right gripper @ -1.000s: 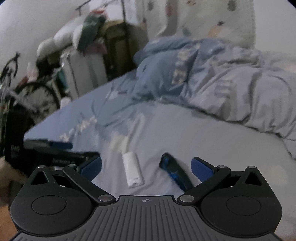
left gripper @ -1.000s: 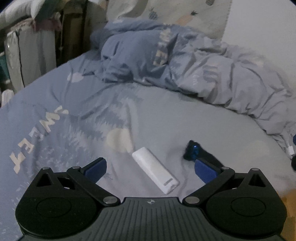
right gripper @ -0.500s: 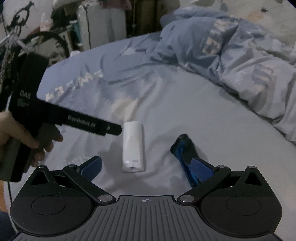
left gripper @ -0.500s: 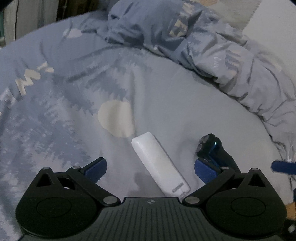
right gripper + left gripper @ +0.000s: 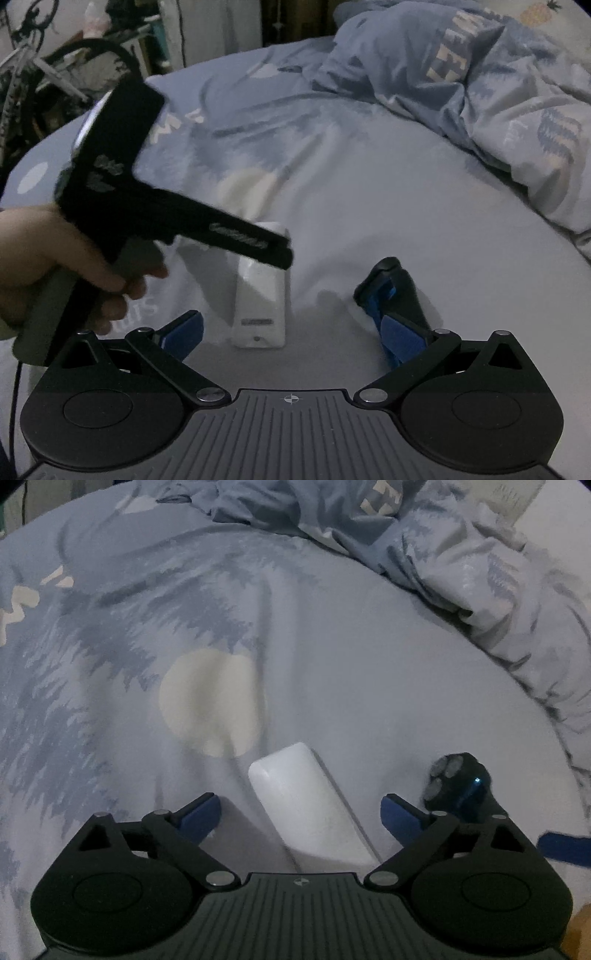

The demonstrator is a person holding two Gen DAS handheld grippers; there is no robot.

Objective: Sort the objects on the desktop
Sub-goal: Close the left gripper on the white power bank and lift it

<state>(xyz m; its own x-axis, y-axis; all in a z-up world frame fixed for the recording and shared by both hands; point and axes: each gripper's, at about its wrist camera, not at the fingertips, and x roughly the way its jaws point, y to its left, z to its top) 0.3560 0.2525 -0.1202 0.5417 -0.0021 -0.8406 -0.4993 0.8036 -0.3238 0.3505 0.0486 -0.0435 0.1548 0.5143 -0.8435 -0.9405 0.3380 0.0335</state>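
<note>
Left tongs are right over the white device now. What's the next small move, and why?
Probably lower the left tongs a little and close on the white device. They stand open with the device lying on the bedsheet between the pads, though angled, so twist slightly first to square up.

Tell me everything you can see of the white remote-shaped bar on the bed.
The white bar is a slim, rounded-corner slab, apparently smooth plastic, lying flat on the blue bedsheet. A small grey label and a dot mark its near end in the right wrist view. It sits between the open fingers of the left gripper, untouched as far as can be seen. The dark shaver lies apart, to its right.
</note>
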